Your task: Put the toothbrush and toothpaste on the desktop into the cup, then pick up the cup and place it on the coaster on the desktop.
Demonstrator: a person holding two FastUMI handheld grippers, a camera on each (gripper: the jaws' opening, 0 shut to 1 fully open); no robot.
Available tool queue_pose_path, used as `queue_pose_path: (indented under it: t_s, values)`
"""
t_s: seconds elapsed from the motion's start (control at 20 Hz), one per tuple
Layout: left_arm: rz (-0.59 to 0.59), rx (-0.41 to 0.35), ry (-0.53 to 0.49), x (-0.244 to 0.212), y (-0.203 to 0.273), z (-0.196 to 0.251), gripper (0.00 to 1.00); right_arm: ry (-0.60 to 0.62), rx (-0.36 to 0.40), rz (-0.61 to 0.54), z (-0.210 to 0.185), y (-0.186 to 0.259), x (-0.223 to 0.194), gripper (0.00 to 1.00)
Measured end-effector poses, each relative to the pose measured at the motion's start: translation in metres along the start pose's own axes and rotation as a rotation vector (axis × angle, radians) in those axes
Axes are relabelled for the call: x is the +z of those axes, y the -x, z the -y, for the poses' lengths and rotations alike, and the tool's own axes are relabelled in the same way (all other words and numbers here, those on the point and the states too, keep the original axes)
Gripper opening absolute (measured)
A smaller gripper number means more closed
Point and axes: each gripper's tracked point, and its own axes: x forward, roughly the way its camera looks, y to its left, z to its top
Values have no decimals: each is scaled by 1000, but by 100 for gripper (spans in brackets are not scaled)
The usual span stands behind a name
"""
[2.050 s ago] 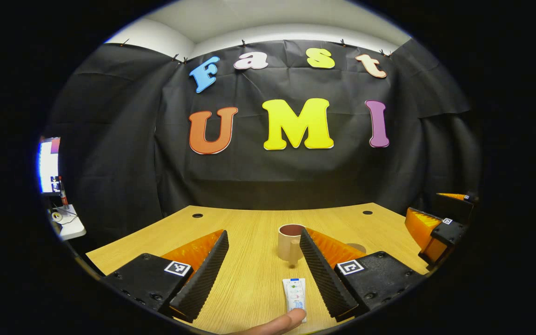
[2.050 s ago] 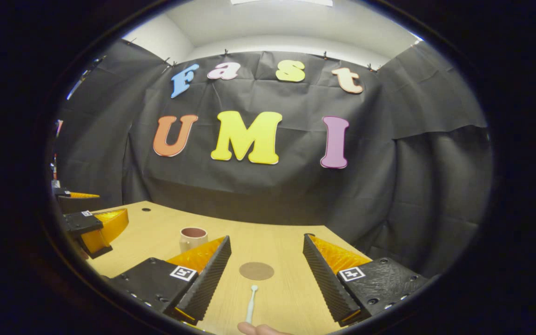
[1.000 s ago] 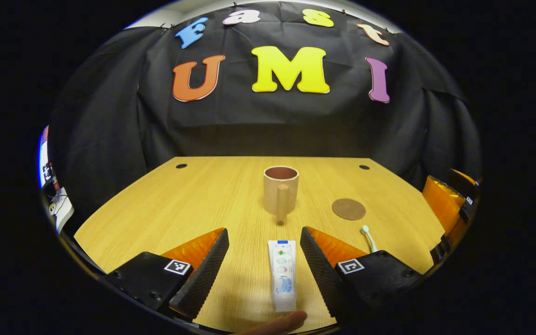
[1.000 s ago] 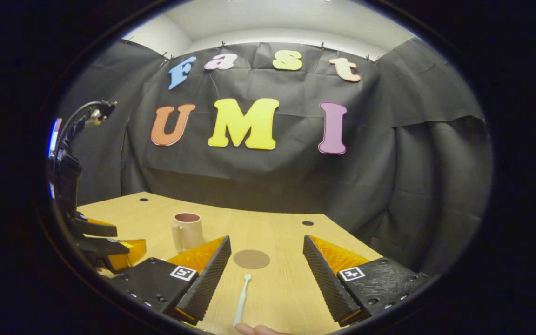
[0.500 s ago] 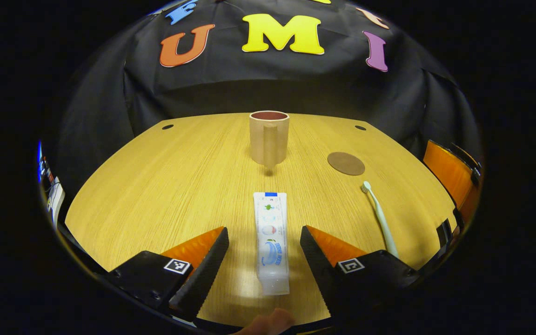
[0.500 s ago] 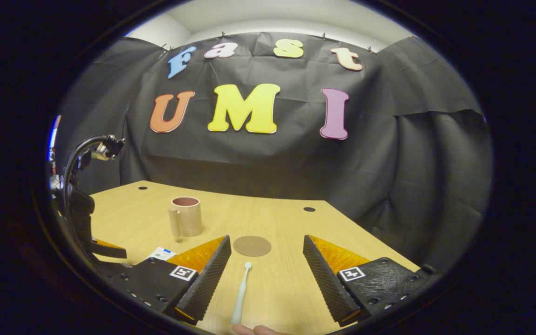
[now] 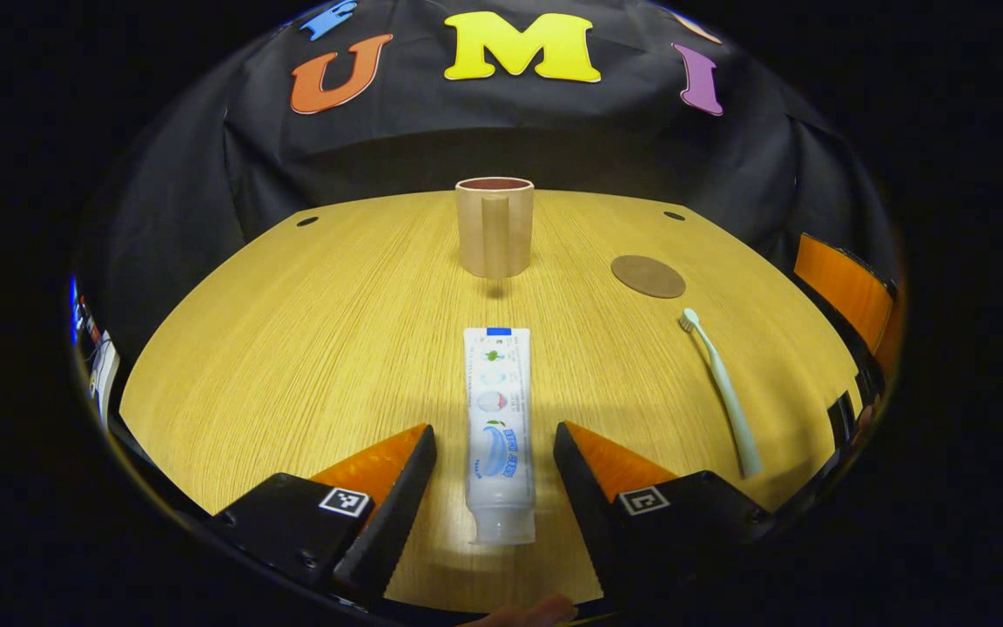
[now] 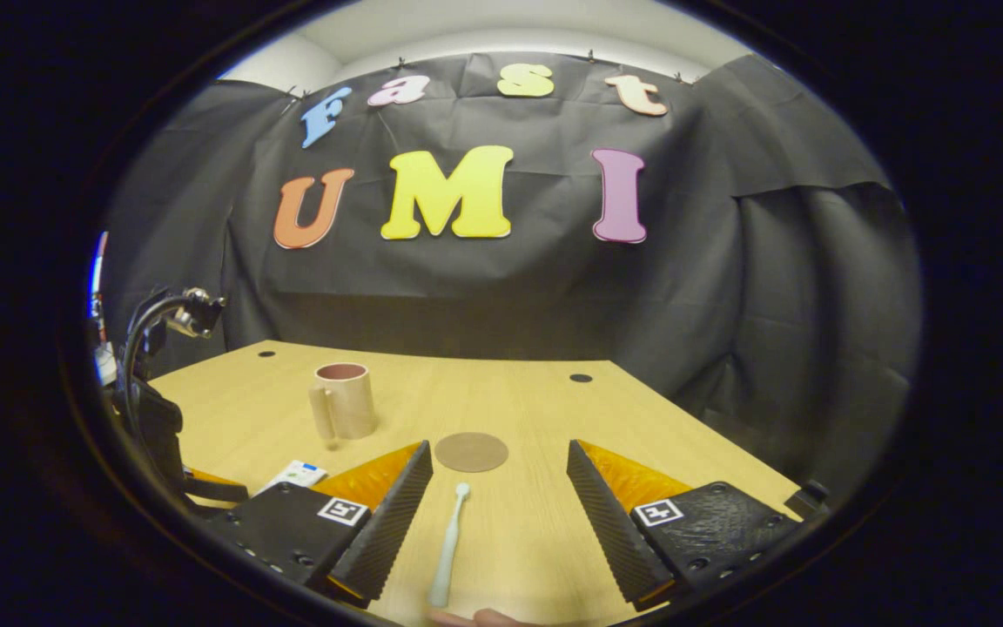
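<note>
Our left tool is spread wide, its fingers straddling the cap end of the toothpaste lying flat on the worktop. Our right tool is spread too, the toothbrush lying between its fingers. The cup stands upright beyond, the coaster beside it.

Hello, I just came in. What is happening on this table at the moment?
A person holds a gripper in each hand. The left gripper is open and straddles the toothpaste lying flat on the desktop. The right gripper is open over the toothbrush, not yet gripping it. The cup stands upright and the coaster lies bare.
</note>
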Motion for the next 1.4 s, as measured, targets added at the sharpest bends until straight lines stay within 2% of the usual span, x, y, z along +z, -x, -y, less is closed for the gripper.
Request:
queue_pose_path:
  t_s: [0.15, 0.25, 0.35, 0.55, 0.7, 0.95, 1.0, 1.1, 1.15, 1.2, 1.25, 1.4]
  values:
    - [12, -10, -9, 0, 0, -3, 84, 4, -9, -28, 2, -8, -6, 95]
    - [19, -25, -24, 1, 0, -2, 61, 14, -15, -46, 2, -12, -9, 95]
    - [20, -37, -21, 1, 1, -1, 45, 18, -13, -72, -4, -17, -13, 95]
    - [21, -50, 16, 4, 3, 1, 38, 7, 34, -158, -25, -28, -30, 95]
    - [68, -124, 56, 18, 12, 6, 38, 16, 43, -235, -35, -37, -50, 94]
    - [228, -36, 21, 55, 33, -16, 37, 54, 27, -366, -39, -51, -79, 93]
    - [259, -32, 20, 62, 37, -16, 37, 49, 32, -388, -41, -52, -86, 96]
    - [313, -23, 33, 72, 43, -19, 37, 39, 20, -434, -37, -53, -97, 90]
    - [335, -23, 41, 76, 48, -20, 42, 31, 20, -456, -36, -53, -101, 88]
    - [352, -27, 47, 78, 52, -20, 37, 20, 22, -474, -37, -54, -104, 92]
    - [370, -28, 51, 82, 57, -21, 37, 11, 30, -491, -39, -56, -108, 87]
    - [408, -36, 57, 89, 64, -21, 38, -35, 60, -535, -44, -56, -117, 83]
